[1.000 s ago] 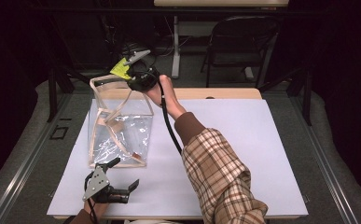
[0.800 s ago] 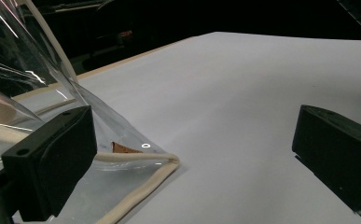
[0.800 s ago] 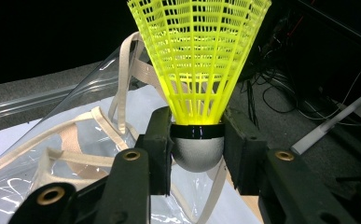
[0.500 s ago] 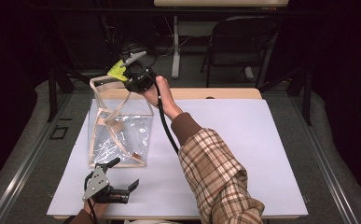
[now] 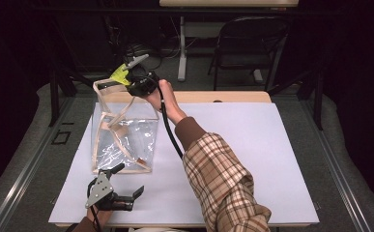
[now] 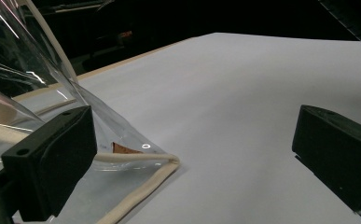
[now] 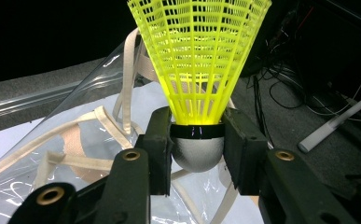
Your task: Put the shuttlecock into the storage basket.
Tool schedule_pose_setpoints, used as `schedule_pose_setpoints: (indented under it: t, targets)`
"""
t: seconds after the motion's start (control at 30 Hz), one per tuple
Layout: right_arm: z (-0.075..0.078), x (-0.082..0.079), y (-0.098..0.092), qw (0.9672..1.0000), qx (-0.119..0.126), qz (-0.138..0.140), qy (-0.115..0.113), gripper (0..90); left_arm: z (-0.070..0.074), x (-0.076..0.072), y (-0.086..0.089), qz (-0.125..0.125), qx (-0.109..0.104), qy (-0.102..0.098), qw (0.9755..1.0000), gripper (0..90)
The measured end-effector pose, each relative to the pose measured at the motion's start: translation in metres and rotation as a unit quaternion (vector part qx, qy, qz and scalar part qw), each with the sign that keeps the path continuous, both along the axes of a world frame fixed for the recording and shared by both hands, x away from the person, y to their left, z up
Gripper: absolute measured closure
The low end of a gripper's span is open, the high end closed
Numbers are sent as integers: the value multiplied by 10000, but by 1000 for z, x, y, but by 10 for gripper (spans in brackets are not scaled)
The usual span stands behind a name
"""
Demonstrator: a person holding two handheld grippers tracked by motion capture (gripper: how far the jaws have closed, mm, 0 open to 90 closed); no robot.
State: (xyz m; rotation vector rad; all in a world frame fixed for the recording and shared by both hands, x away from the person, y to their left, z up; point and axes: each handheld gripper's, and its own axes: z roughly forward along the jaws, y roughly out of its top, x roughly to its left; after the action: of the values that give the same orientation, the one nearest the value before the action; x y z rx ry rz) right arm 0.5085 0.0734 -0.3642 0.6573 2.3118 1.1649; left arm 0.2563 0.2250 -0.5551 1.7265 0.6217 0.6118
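Recording lab, dark surround.
White-covered table (image 5: 252, 145), folding chair (image 5: 252, 43), loose floor cables (image 7: 285, 98), black backdrop.

Wooden table (image 5: 242, 96) covered by a white sheet (image 5: 252, 159). Clear plastic bag (image 5: 122, 140) with cream trim stands on sheet, left side. Left gripper (image 5: 126, 193) rests just in front.

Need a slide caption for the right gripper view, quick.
Right tongs clamp a yellow shuttlecock by its grey base above the open clear bag.
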Motion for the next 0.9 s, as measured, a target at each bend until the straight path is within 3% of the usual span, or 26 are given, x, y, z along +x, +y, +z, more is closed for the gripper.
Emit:
schedule_pose_setpoints:
  t: [0.9]
  targets:
    - [-12, 5, 12, 9997, -195, -49, 118, 640, 0, 0, 1, -1, -24, -16, 10000, 0]
